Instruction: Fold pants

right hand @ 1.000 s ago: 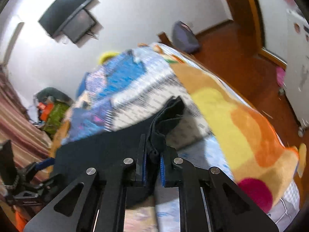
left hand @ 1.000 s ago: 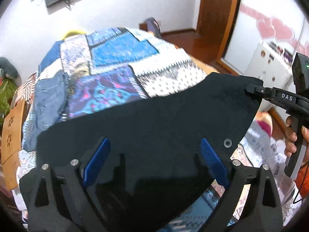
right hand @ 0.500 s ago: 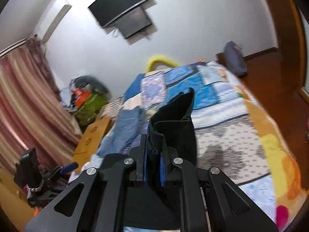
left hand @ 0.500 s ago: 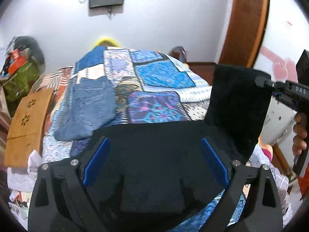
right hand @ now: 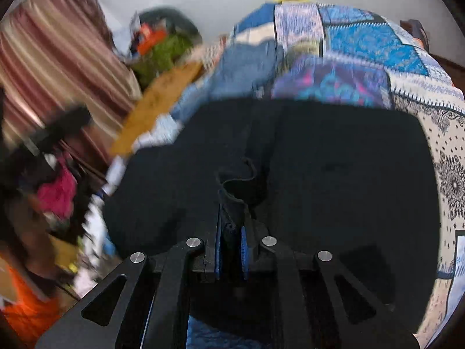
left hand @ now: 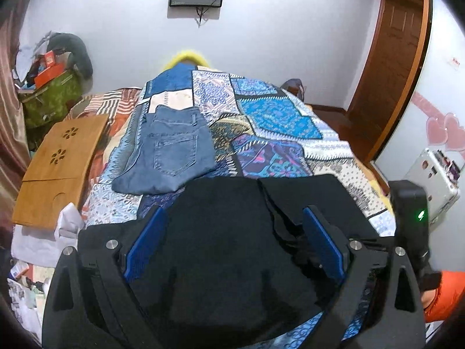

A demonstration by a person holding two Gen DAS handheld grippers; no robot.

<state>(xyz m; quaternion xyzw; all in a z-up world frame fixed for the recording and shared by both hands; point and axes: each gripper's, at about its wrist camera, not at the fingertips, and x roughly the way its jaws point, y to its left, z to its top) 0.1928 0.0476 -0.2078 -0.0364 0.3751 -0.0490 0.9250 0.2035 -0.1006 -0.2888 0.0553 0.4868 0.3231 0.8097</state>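
Black pants [left hand: 226, 232] on the patchwork bedspread [left hand: 276, 116], fold seam running toward twelve o'clock, left gripper [left hand: 232, 247] fingers spread wide, right gripper [right hand: 231, 247] jaws opening, cloth bunched between them, no readable writing.

Left gripper [left hand: 232, 244], right gripper [right hand: 231, 247]: black frames, silver screws, blue ribbed jaws; orange sleeve [left hand: 444, 293].

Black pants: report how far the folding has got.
Done: black pants lie doubled over on the patchwork quilt. In hand: right gripper pinches a bunched edge, jaws opening; left gripper open above them. Left: release, smooth, possibly another fold.
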